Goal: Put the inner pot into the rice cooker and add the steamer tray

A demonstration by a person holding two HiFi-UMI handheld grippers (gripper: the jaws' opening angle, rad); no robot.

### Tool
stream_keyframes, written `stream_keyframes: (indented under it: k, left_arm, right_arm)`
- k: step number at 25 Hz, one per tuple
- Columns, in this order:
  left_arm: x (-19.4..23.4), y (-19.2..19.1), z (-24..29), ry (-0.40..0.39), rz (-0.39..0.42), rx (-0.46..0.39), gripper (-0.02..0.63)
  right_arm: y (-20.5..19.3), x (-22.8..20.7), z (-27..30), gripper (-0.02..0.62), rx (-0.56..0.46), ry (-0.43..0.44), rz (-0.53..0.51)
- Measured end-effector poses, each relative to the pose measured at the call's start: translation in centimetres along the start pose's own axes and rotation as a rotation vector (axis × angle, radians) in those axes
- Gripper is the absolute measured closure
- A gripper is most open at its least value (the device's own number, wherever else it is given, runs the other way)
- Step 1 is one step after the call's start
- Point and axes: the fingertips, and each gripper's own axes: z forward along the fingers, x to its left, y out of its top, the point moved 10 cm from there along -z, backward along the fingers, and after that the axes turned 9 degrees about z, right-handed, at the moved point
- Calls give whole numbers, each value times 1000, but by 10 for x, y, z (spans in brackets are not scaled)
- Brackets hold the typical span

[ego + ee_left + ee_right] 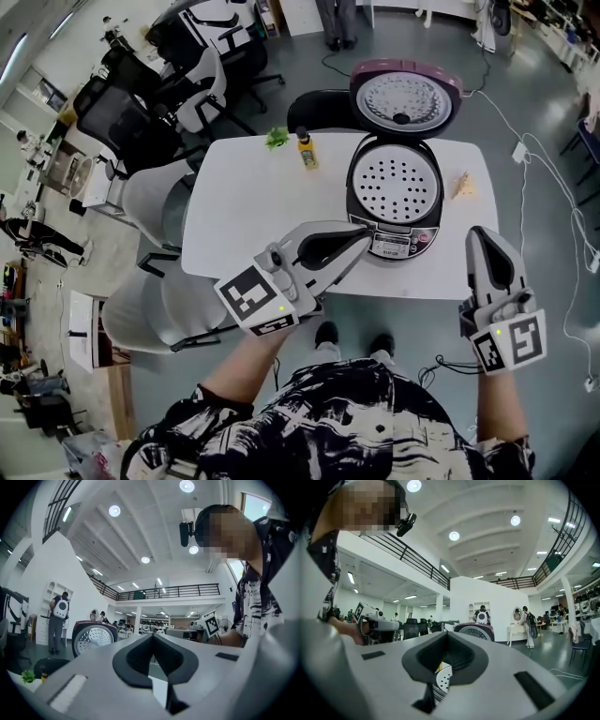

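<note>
The rice cooker (395, 236) stands on the white table (248, 211) with its lid (405, 98) swung up. A perforated steamer tray (394, 183) lies in its mouth and hides whatever is beneath it. My left gripper (361, 234) is shut and empty, level, with its tips close to the cooker's front left. My right gripper (480, 234) is shut on nothing and hangs off the table's front right corner. The left gripper view shows the closed jaws (152, 637) and the lid (93, 639) beyond. The right gripper view shows the closed jaws (446, 634) and a bit of the holed tray (442, 679).
A small yellow bottle (307, 150) and a green sprig (276, 139) sit at the table's far edge. A tan wedge (463, 186) lies right of the cooker. Office chairs (150, 202) crowd the left side. A white cable (553, 178) runs over the floor on the right.
</note>
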Motion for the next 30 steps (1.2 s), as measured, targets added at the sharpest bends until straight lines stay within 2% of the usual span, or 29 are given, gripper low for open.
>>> stream_keyframes:
  k: [11,30]
  left_arm:
    - [-3,-6,10,97,-13,24,601]
    - [-7,-14,2,91,-26,19,601]
  right_arm:
    - [-8,-3,11,597,10,41,14]
    - [-18,7,22,597,39,59,35]
